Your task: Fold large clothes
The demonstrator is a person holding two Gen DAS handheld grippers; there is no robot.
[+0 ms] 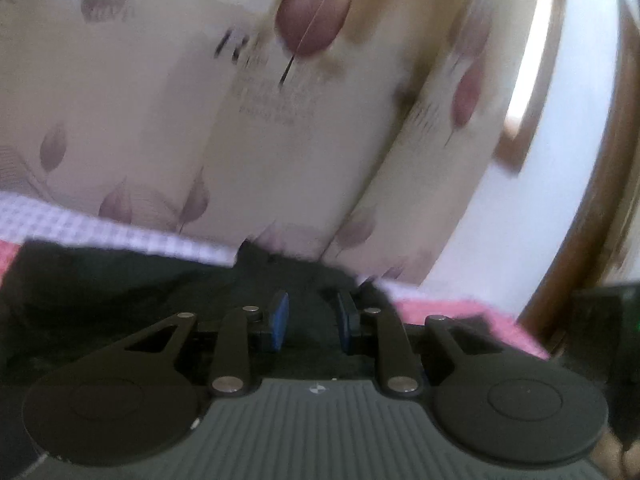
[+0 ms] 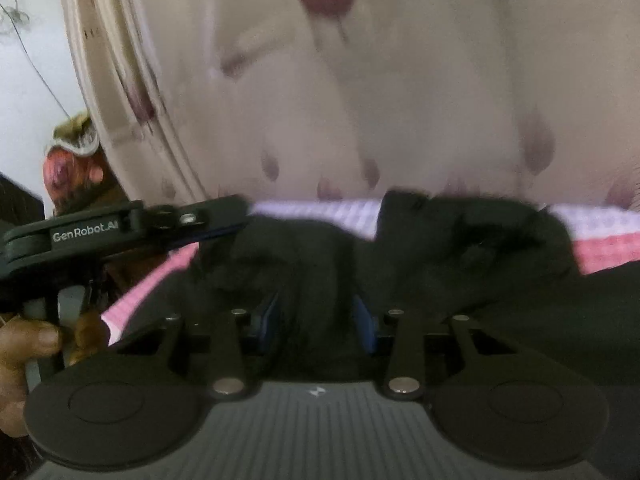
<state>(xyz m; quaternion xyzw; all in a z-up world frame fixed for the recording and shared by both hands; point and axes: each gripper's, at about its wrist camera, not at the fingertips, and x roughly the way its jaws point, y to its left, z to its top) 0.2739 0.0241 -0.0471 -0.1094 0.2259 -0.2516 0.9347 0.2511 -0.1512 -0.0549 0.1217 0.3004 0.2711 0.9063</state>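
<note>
- The left claw (image 1: 312, 322), black with blue pads (image 1: 280, 316), stands slightly apart over a dark black garment (image 1: 120, 280).
- The garment lies on a pink and white checked cloth (image 1: 460, 312).
- Behind hangs a blurred cream curtain with mauve leaf prints (image 1: 160, 100).

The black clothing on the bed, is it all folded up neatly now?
Not yet. The black garment lies bunched and rumpled on the checked sheet, with lumpy creases. Both grippers are at its fabric; a grip cannot be told.
</note>
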